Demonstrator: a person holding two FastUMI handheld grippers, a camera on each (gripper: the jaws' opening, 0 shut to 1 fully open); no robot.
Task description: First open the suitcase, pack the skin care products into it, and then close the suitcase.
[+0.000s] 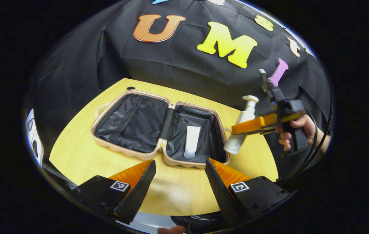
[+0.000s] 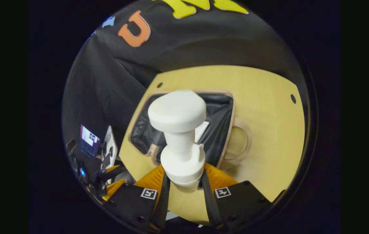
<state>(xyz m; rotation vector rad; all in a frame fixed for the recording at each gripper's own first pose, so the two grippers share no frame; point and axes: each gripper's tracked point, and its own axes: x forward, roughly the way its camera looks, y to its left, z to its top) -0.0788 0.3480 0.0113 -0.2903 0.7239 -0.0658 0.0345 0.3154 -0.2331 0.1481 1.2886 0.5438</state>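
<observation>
Suitcase point(image 1: 158, 130) lies open on table point(image 1: 74, 152); tube point(image 1: 192, 141) inside; right claw point(image 1: 236, 130) grips pump bottle point(image 1: 241, 128).

A pale wooden table point(image 1: 178, 191) stands against black cloth wall point(image 1: 178, 65).

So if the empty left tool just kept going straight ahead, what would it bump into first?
Probably the near rim of the open suitcase, by its hinge; the left tool points there over bare table. Depth is unclear.

The left gripper view looks down across the table point(image 1: 74, 152) at the open suitcase point(image 1: 129, 125) from nearby. The right gripper view faces the same suitcase point(image 2: 217, 130) from above, nearer.
</observation>
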